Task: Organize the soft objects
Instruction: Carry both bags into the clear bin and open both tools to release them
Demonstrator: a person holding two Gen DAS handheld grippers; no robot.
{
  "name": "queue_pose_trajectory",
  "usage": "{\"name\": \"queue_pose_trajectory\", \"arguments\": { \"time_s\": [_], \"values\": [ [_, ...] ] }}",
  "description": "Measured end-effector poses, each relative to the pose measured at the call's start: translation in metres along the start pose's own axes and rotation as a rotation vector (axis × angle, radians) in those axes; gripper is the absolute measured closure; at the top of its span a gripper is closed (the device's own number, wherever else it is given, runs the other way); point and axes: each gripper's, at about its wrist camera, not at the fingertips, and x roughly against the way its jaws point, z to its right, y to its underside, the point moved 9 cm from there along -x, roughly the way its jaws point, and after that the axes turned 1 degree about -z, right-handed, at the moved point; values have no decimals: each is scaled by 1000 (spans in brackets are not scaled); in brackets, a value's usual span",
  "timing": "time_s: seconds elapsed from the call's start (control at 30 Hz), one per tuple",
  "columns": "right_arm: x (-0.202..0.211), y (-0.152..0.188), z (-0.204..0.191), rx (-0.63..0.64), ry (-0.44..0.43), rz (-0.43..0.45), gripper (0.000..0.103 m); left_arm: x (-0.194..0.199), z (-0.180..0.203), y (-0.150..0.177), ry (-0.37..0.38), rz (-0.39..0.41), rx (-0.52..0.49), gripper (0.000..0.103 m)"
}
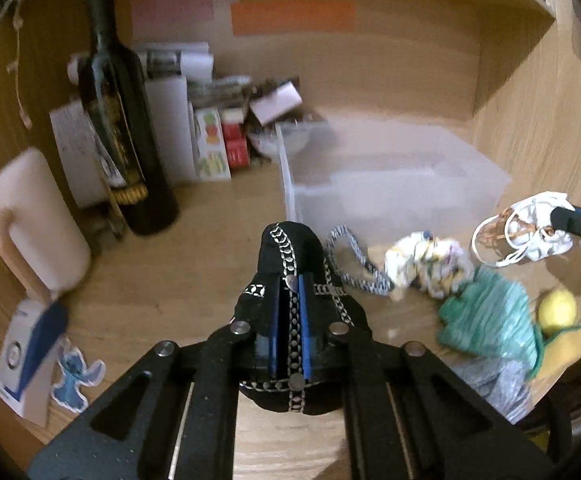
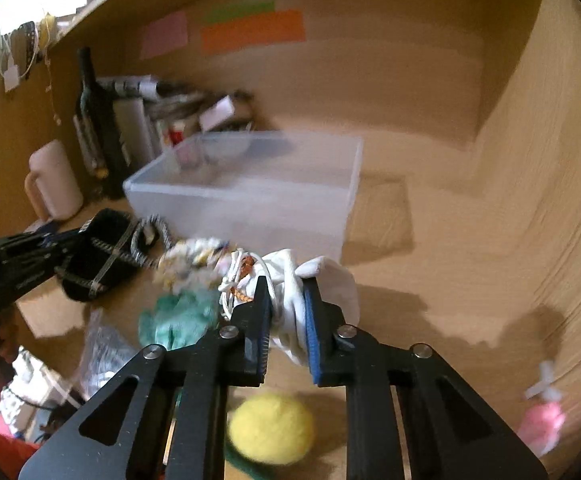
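My left gripper (image 1: 290,280) is shut on a black pouch with silver chain trim (image 1: 290,252), held above the wooden desk; it also shows in the right wrist view (image 2: 98,256). My right gripper (image 2: 286,288) is shut on a white drawstring cloth bag (image 2: 322,280), seen in the left wrist view (image 1: 530,232) lifted off the desk. A clear plastic bin (image 2: 250,188) stands behind both. On the desk lie a black-and-white cord (image 1: 354,260), a crumpled printed cloth (image 1: 426,264), a green cloth (image 1: 490,320) and a yellow ball (image 2: 270,428).
A dark wine bottle (image 1: 122,120), boxes and papers (image 1: 210,140) crowd the back left corner. A pale mug (image 1: 34,224) and a blue-white box (image 1: 22,360) stand at the left. A pink soft toy (image 2: 542,424) lies at the right. Wooden walls enclose the desk.
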Motion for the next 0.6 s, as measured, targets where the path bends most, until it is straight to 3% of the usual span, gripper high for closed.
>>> {"name": "queue_pose_trajectory", "arguments": {
  "time_s": [0.43, 0.6],
  "values": [
    [32, -78, 11, -33, -12, 224, 89, 39, 1, -94, 68, 203, 55, 95],
    [21, -100, 3, -19, -38, 229, 89, 23, 4, -122, 106, 205, 73, 95]
  ]
}}
